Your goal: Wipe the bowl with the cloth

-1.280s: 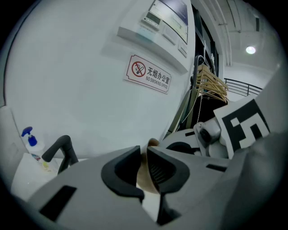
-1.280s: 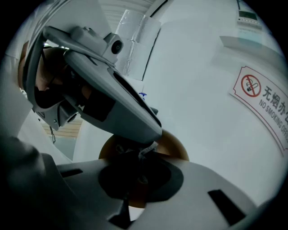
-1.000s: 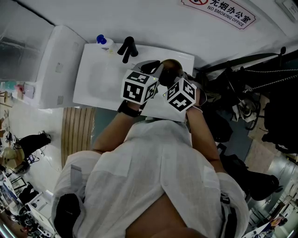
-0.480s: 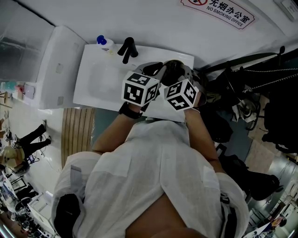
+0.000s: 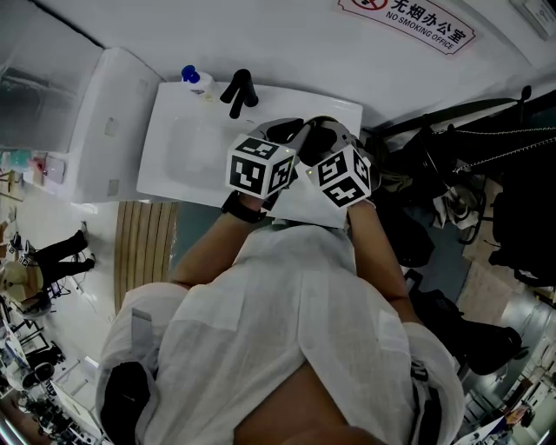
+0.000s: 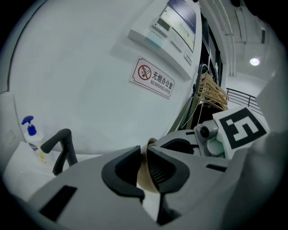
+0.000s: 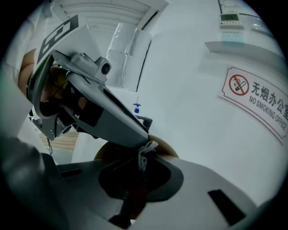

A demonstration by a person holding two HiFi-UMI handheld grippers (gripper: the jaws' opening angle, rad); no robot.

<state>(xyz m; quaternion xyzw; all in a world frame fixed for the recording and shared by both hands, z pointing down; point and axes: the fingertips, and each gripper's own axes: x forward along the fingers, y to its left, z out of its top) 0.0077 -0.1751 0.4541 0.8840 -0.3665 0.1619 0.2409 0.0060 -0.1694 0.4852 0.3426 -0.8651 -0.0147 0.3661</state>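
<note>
In the head view you lean over a white worktop (image 5: pixel 174 165) with a sunken basin, a black tap (image 5: pixel 239 91) at its back edge and a blue-capped bottle (image 5: pixel 189 76) beside the tap. You hold both tools close together over the worktop's right part, their marker cubes almost touching. Your left tongs (image 5: pixel 287 132) and your right tongs (image 5: pixel 334 143) point into the same spot, where the bowl (image 5: pixel 320 129) shows only as a dark round shape between them. A no-smoking sign (image 5: pixel 417 22) hangs on the wall above. In the left gripper view your left tongs (image 6: pixel 145 155) are clamped on the thin tan wall of the bowl (image 6: pixel 145 177), one pad on each side of the rim with barely a gap. The tap (image 6: pixel 60 148) and the bottle (image 6: pixel 30 132) stand low at the left, and the marker cube (image 6: pixel 240 130) of your other tool sits close at the right. In the right gripper view your right tongs (image 7: pixel 141 166) are closed on the cloth (image 7: pixel 145 155), a pale knitted scrap that sticks up from between the dark pads. The cloth lies against the tan bowl (image 7: pixel 166 147), whose rim curves just behind it, and the body of your left tool crosses above and touches the same rim.
</note>
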